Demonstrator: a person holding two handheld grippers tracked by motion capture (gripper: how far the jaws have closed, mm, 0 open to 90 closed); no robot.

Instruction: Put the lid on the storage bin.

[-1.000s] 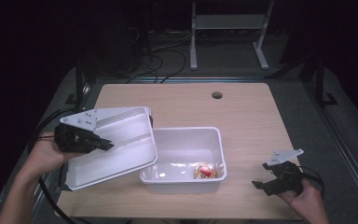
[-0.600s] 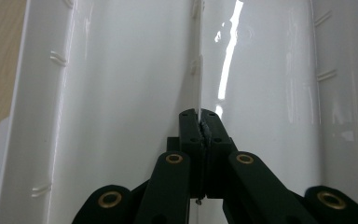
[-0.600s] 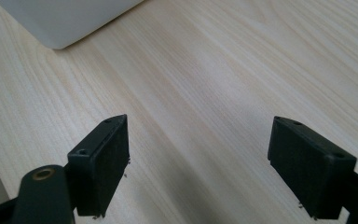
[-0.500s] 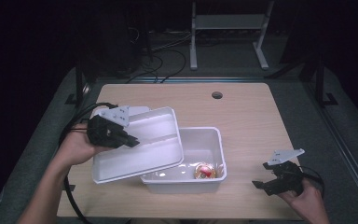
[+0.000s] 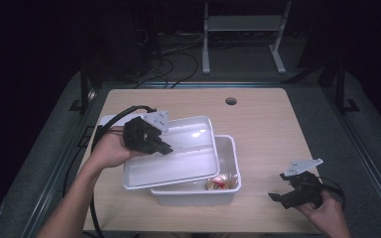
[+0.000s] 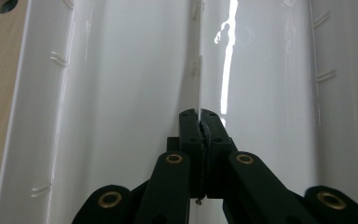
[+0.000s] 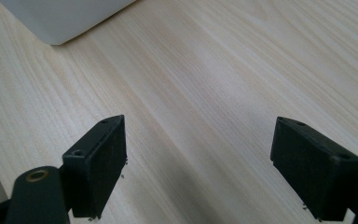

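The left claw (image 5: 164,147) is clamped on the white lid's (image 5: 178,156) central rib, holding it tilted over the bin (image 5: 228,163) on the counter (image 5: 268,129). Next comes squaring and lowering it. The right claw (image 5: 284,197) rests wide open, empty.

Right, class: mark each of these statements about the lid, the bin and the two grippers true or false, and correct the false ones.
1. The left gripper clamps a thin rib of the white lid. True.
2. The lid lies flat on the table. False: it is held tilted over the white bin.
3. The right gripper is open, holding nothing. True.
4. The bin is empty. False: a small red-and-gold object lies inside.
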